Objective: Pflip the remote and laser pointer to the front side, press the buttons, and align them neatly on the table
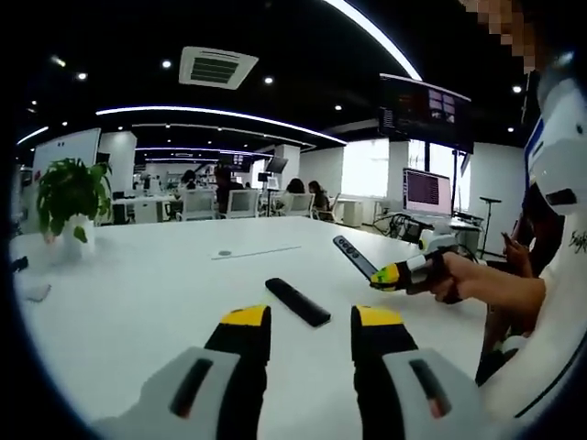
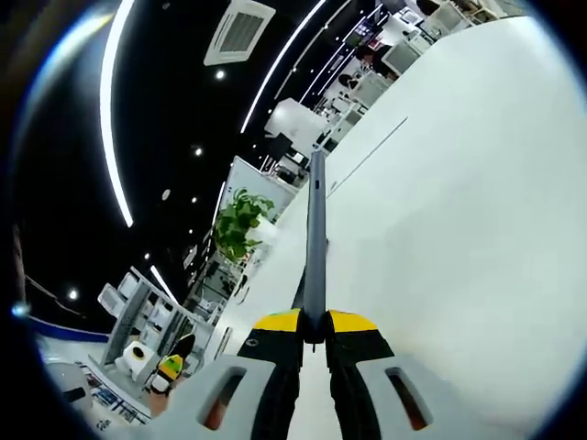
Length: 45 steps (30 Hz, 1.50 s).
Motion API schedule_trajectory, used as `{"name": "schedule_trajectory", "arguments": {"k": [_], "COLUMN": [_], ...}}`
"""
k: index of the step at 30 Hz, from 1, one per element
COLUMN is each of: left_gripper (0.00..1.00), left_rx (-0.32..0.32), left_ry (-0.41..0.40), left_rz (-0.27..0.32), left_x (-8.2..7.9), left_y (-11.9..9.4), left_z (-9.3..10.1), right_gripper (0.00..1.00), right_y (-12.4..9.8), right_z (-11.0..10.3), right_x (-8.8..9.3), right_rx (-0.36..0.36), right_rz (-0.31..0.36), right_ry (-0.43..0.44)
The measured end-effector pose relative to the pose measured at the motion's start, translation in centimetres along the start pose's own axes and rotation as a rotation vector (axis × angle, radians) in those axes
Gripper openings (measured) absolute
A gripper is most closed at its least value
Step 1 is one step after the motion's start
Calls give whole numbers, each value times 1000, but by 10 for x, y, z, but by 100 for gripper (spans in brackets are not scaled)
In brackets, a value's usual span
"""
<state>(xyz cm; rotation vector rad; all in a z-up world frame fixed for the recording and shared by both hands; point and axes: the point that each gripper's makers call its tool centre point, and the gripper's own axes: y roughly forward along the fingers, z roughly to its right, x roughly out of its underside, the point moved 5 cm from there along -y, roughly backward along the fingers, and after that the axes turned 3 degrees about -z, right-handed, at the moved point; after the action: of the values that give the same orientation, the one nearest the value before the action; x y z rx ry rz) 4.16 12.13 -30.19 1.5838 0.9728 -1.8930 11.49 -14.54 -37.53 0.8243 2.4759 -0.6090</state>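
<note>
A slim black remote [image 1: 353, 255] with small buttons on its upper face hangs tilted above the white table [image 1: 138, 293], held at its near end. The right gripper [image 1: 390, 275] comes in from the right, shut on it, with a hand behind. In the right gripper view that remote [image 2: 316, 229] runs edge-on straight up from my right gripper [image 2: 314, 328], pinched between the yellow-tipped jaws. A second black bar-shaped device [image 1: 298, 302] lies flat on the table, just ahead of my left gripper [image 1: 312, 323], which stands open and apart from it. I cannot tell which face it shows.
A potted plant [image 1: 71, 192] stands at the table's far left, with a small pale object [image 1: 37, 291] near the left edge. A thin seam and round port [image 1: 225, 253] mark the middle. Monitors [image 1: 426, 191] and seated people sit beyond. The person's body [image 1: 559, 275] fills the right.
</note>
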Motion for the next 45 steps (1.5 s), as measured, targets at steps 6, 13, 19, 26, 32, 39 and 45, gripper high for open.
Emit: {"name": "schedule_trajectory", "arguments": {"k": [6,13,19,26,32,39,45], "left_gripper": [36,36,35,35,35,35,35], "left_rx": [-16,-23,-20,-19,-15,-10,-17], "left_ry": [44,53,35,40,32,35,28], "left_rz": [-4,-2,2,-3,-1,0,-2], "left_x": [-1,0,3,3,3,3,4], "left_y": [-2,-5,-5,-8,-7,-6,-6], "left_z": [7,11,13,15,14,16,12], "right_gripper": [12,12,12,12,12,12,12], "right_y": [4,2,1,5,10,10,10], "right_z": [5,10,13,16,11,11,13], "right_x": [-1,-1,1,5,1,-2,-9], "right_rx": [18,45,96,129,124,131,130], "right_rz": [-9,-8,-7,-24,-22,-5,25], "right_ry": [-1,-10,-43,-63,-76,-64,-43]}}
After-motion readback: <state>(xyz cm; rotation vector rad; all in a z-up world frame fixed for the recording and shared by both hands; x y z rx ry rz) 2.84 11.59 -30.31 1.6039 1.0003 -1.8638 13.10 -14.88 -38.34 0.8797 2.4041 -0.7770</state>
